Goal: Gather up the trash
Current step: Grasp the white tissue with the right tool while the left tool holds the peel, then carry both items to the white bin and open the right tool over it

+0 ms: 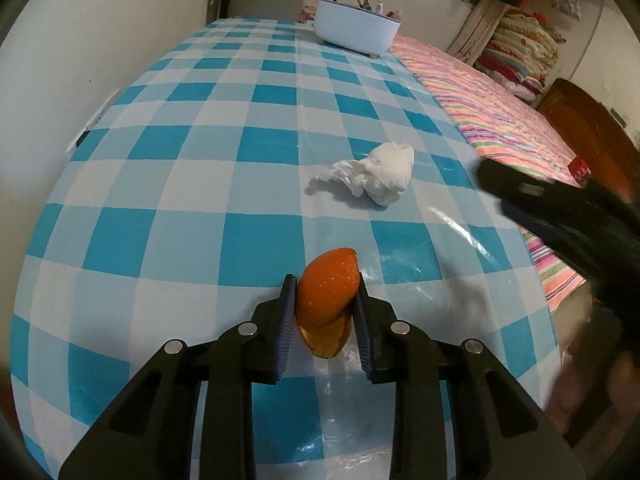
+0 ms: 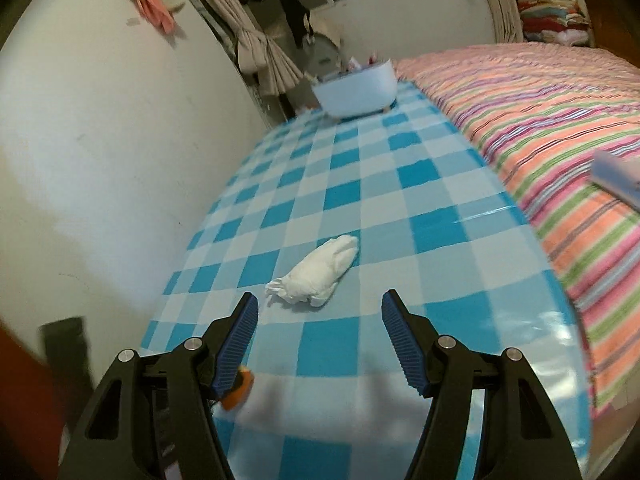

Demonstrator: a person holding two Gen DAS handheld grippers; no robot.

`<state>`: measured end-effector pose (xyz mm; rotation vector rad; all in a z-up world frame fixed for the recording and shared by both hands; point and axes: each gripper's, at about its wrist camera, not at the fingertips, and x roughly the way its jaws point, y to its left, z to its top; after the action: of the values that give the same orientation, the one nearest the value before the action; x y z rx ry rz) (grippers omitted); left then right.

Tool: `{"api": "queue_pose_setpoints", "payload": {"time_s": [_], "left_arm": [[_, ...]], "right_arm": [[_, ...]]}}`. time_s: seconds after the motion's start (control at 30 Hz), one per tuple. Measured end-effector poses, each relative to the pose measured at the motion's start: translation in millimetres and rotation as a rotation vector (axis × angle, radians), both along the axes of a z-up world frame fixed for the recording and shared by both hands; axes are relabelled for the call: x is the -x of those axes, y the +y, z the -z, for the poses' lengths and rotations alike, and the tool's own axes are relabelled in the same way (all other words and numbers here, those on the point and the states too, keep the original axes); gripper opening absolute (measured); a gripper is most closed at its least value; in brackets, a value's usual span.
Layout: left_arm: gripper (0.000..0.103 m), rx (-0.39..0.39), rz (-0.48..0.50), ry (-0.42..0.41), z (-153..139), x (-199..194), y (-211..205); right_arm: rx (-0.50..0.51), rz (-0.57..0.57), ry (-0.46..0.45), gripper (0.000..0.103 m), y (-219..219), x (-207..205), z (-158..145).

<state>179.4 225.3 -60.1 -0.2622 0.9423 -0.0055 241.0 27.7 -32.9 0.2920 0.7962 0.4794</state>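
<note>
My left gripper [image 1: 325,292] is shut on a piece of orange peel [image 1: 326,296], held just above the blue checked tablecloth [image 1: 180,168]. A crumpled white tissue [image 1: 374,178] lies on the cloth farther ahead and to the right. In the right wrist view the tissue [image 2: 316,274] lies just ahead of my right gripper [image 2: 318,306], which is open and empty above the cloth. The orange peel [image 2: 240,390] peeks out behind the right gripper's left finger. The right gripper also shows, blurred, at the right edge of the left wrist view [image 1: 560,216].
A white tub [image 1: 356,28] with pens and small items stands at the table's far end. A bed with a striped pink blanket [image 2: 560,140] runs along the table's right side. A white wall [image 2: 100,140] is close on the left.
</note>
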Motion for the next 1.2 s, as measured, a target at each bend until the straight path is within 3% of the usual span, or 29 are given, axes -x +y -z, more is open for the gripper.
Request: {"api": "queue_pose_setpoints", "payload": {"time_s": [0.33,0.6,0.67,0.73,0.8,1.2], "left_arm": [[0.027,0.021,-0.010,-0.019,-7.4,8.5,9.5],[0.027,0.024,-0.017,-0.028,-13.1,13.3,12.1],[0.027,0.024,-0.016,-0.029,-13.9,14.6,11.4],[0.027,0.023,-0.013,-0.030,-15.1,15.2,10.7],[0.027,0.024,-0.016,-0.032,-15.8,15.7,11.7],[0.027,0.022,0.010,-0.038,-21.7,20.8,-1.9]], "right_arm": [[0.133,0.053,0.113,0.063,55.4,-55.8,38.5],[0.220,0.093,0.151,0.062,77.5,-82.6,54.1],[0.233,0.092,0.143,0.058,81.4,-86.3,54.5],[0.217,0.074,0.143,0.034,82.6,-87.7,54.7],[0.232,0.044,0.115,0.029,85.4,-84.2,51.8],[0.157,-0.001,0.025,0.028,45.8,-34.3,25.4]]}}
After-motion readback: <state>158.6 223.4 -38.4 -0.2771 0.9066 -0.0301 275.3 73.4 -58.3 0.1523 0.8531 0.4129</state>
